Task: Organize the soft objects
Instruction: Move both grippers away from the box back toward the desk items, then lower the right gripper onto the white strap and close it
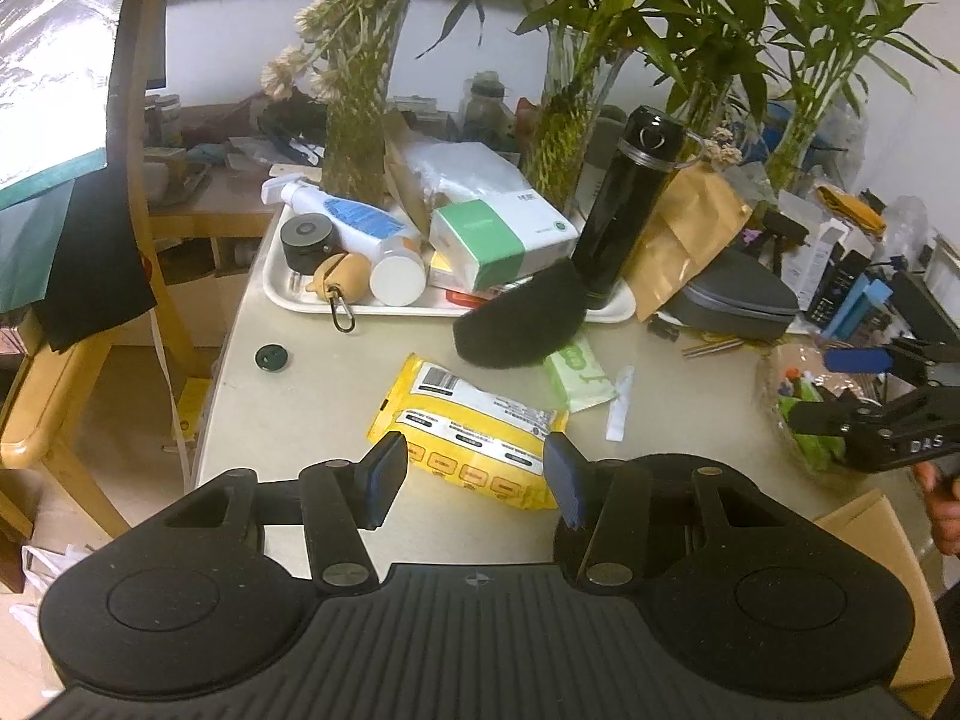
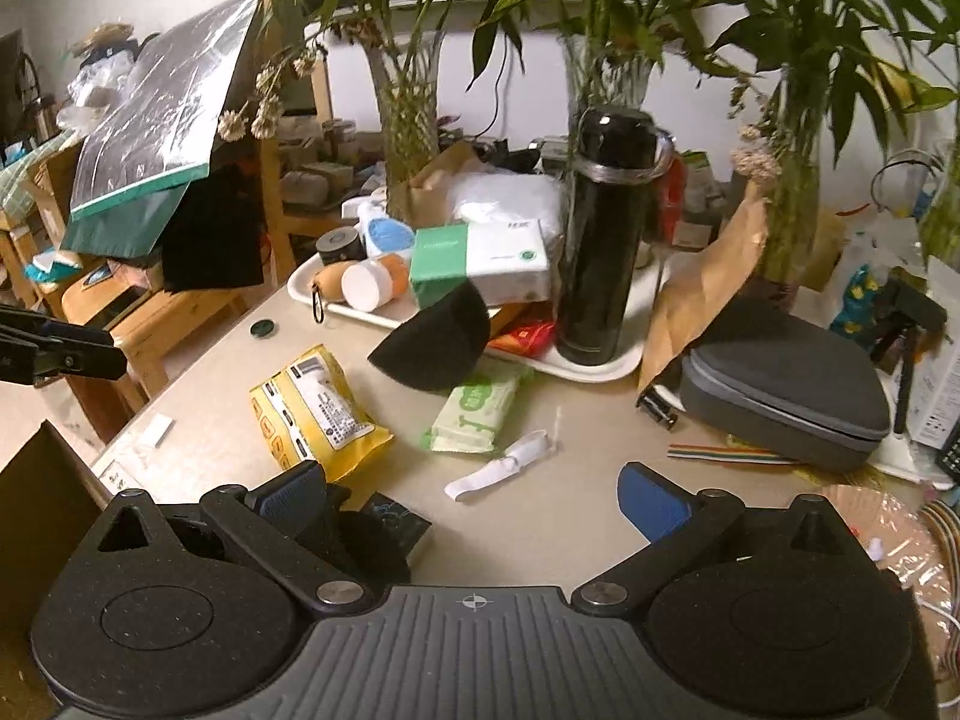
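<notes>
The yellow pouch (image 1: 474,444) lies near the desk's (image 1: 288,414) front edge, straddled by the left claw (image 1: 474,471), spread wide and empty. It looks soft, light and probably slippery, so pinch across its middle. The right claw (image 2: 480,498) is also open.

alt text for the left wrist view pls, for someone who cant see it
The open left tongs hover just above a yellow soft packet on a cluttered beige table. Beyond it lie a black foam piece partly covering a green wipes pack, and a white tray with a black flask and a tissue box.
</notes>
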The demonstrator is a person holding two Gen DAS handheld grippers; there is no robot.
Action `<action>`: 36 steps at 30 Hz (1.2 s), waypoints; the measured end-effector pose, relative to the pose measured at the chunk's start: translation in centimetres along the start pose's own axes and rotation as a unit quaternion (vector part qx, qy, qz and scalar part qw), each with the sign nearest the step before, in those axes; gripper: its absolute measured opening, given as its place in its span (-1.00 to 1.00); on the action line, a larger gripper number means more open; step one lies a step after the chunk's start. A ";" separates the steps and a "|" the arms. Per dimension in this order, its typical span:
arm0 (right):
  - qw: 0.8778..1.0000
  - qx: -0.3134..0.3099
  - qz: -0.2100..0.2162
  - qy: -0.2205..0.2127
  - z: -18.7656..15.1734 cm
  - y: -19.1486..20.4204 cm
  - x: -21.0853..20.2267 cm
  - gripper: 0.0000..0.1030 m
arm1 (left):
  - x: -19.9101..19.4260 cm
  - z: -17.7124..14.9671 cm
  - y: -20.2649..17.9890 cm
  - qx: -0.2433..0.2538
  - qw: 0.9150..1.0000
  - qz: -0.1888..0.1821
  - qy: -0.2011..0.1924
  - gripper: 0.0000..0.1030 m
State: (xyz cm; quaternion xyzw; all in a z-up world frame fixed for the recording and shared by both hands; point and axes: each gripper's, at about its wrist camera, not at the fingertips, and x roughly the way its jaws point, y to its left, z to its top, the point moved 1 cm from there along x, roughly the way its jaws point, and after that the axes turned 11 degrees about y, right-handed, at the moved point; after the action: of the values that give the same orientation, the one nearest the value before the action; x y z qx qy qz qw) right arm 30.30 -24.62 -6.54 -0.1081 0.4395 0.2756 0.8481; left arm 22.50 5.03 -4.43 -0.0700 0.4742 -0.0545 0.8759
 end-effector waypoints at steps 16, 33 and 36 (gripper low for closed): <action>0.999 -0.004 -0.013 0.030 2.5 -2.2 4.9 0.73 | 0.6 -0.2 -0.1 0.016 0.999 0.016 0.026 -0.04; 0.993 -0.019 0.014 0.111 3.0 -2.8 15.1 0.35 | 0.9 -0.2 -0.2 0.026 0.999 0.009 0.045 -0.04; 0.993 -0.001 0.020 0.114 3.0 -3.0 16.4 0.34 | 1.0 0.1 -0.1 0.017 0.999 0.009 0.048 -0.04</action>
State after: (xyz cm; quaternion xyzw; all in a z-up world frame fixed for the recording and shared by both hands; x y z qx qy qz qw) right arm 41.65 -19.71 -18.11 -0.1309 0.5346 0.2794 0.7868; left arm 23.09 4.80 -5.19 -0.0478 0.5149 -0.0581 0.8540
